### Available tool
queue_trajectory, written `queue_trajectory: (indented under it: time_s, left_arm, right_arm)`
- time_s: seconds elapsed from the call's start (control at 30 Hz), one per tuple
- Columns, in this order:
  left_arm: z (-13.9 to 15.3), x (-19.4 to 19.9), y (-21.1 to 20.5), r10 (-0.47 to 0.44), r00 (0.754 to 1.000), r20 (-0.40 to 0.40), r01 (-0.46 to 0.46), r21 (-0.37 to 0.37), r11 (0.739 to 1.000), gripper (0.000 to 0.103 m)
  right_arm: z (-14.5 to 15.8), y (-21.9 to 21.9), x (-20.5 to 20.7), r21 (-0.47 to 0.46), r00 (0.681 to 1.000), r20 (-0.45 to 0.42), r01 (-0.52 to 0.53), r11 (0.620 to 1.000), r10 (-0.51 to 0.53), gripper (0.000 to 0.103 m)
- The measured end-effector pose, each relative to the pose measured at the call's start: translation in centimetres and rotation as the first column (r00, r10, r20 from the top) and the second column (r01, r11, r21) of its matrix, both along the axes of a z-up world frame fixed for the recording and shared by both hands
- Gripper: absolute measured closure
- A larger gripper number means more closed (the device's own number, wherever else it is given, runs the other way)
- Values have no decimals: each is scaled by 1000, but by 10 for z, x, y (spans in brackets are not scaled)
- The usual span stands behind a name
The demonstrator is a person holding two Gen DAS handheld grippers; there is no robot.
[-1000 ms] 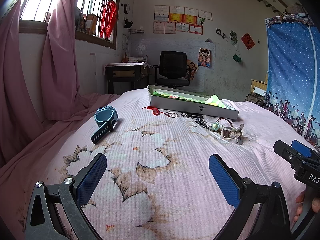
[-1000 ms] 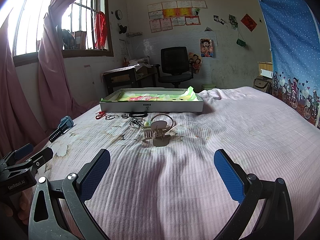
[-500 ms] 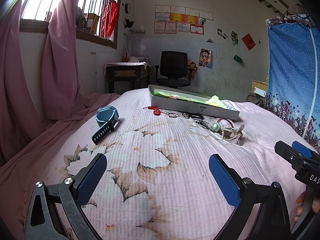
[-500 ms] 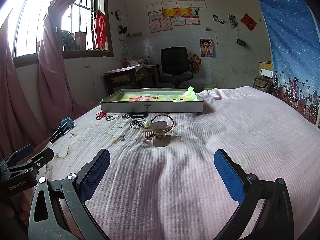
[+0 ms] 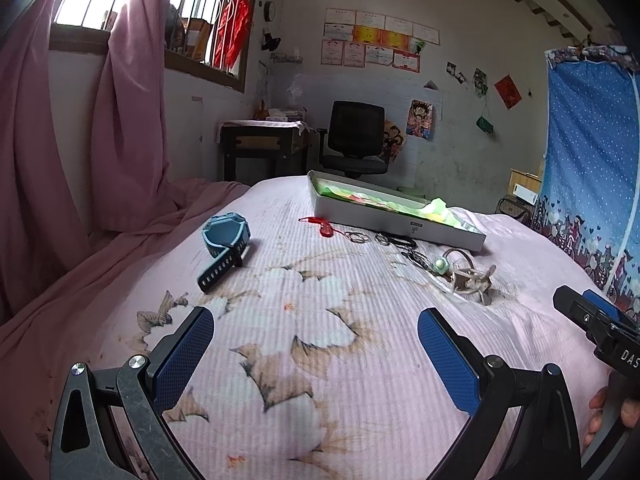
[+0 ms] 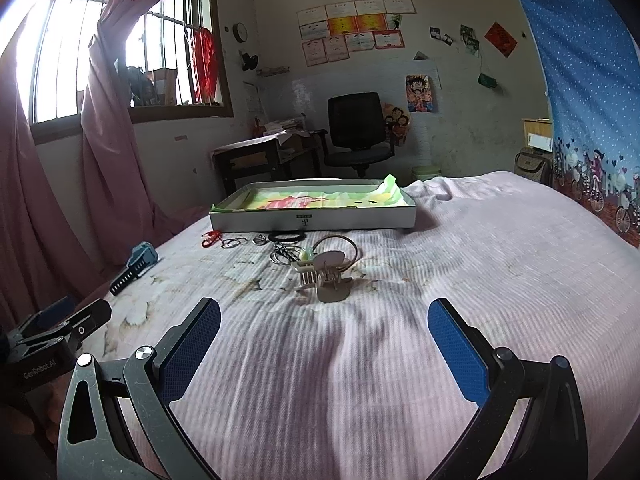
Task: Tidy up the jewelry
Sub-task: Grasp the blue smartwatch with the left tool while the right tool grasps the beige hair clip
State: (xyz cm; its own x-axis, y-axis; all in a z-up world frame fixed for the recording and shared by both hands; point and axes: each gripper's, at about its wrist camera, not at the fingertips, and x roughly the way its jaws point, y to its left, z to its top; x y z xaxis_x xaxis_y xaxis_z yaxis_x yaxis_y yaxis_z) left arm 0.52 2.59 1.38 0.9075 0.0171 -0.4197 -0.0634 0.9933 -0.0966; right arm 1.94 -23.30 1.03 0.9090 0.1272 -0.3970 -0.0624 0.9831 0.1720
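Jewelry lies scattered on the pink bedspread in front of a shallow white box (image 5: 384, 222) (image 6: 360, 222) lined with green paper. A blue watch (image 5: 225, 240) (image 6: 136, 262) lies to the left. A red trinket (image 5: 322, 226) (image 6: 211, 237), several thin rings (image 5: 357, 237) (image 6: 232, 243), a black hair band (image 6: 285, 237), a hoop bracelet (image 6: 336, 246) and a beige hair claw (image 5: 472, 282) (image 6: 326, 276) lie closer to the box. My left gripper (image 5: 316, 338) hovers open over the flower print, well short of the items. My right gripper (image 6: 324, 330) is open too, just short of the hair claw.
A black office chair (image 6: 356, 132) and a dark desk (image 5: 260, 148) stand beyond the bed. Pink curtains (image 5: 80, 140) hang on the left, a blue curtain (image 6: 592, 92) on the right. A hand (image 5: 600, 416) holds the other gripper at the lower right.
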Motion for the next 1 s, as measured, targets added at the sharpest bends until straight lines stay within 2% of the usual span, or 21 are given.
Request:
queue_trajectory:
  time_s: [0.3, 0.53, 0.67, 1.0]
  left_arm:
    - [16, 26, 12, 16, 1000, -11, -16, 28, 999, 0]
    - [17, 66, 33, 57, 996, -63, -53, 72, 996, 0]
    - [11, 93, 51, 85, 990, -115, -75, 87, 993, 0]
    - [-14, 142, 82, 111, 965, -238, -110, 19, 994, 0]
  right_arm:
    - [20, 8, 33, -96, 998, 10, -65, 993, 66, 1]
    - [22, 22, 64, -81, 993, -6, -117, 990, 117, 1]
    - [9, 28, 86, -49, 990, -77, -123, 991, 119, 1]
    - [-28, 27, 131, -7, 960, -270, -83, 997, 78, 1]
